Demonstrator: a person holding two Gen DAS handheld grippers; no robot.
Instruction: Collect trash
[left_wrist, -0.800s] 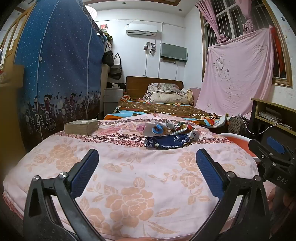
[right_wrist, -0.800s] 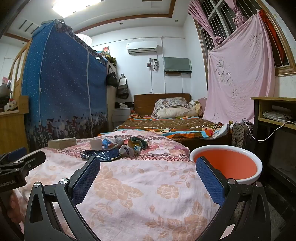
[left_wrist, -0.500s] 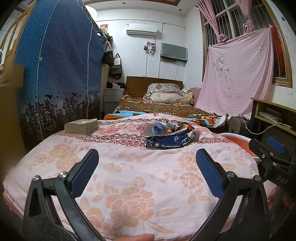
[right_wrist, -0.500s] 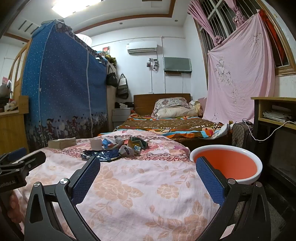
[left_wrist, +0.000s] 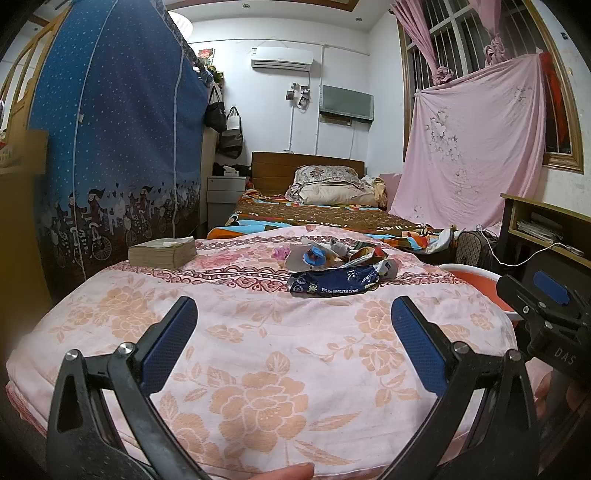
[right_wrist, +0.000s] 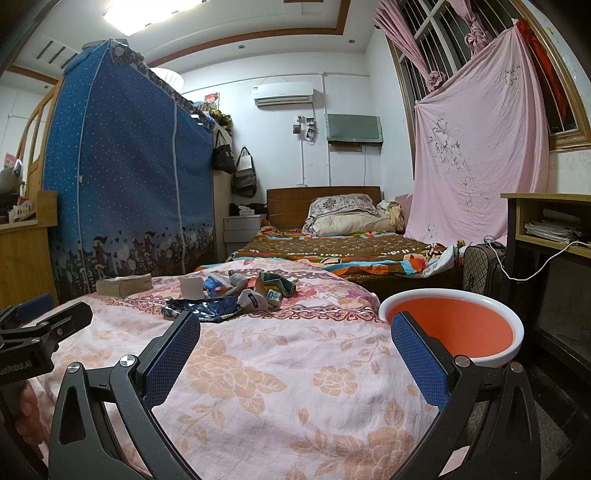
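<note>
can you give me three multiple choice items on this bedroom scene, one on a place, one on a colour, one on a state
1. Where does the round white-rimmed plastic basin stand?
A. on the floral quilt
B. beside the quilted surface, on the right
C. on the far bed

2. What colour is the basin's inside?
A. orange
B. green
C. black

3. How are the left gripper and right gripper?
A. both shut on wrappers
B. one open, one shut
C. both open, holding nothing

Answers:
1 B, the right wrist view shows it off the edge of the pink floral quilt.
2 A, its inner wall is orange under a white rim.
3 C, both sets of jaws stand wide apart, short of the pile of crumpled wrappers.
</note>
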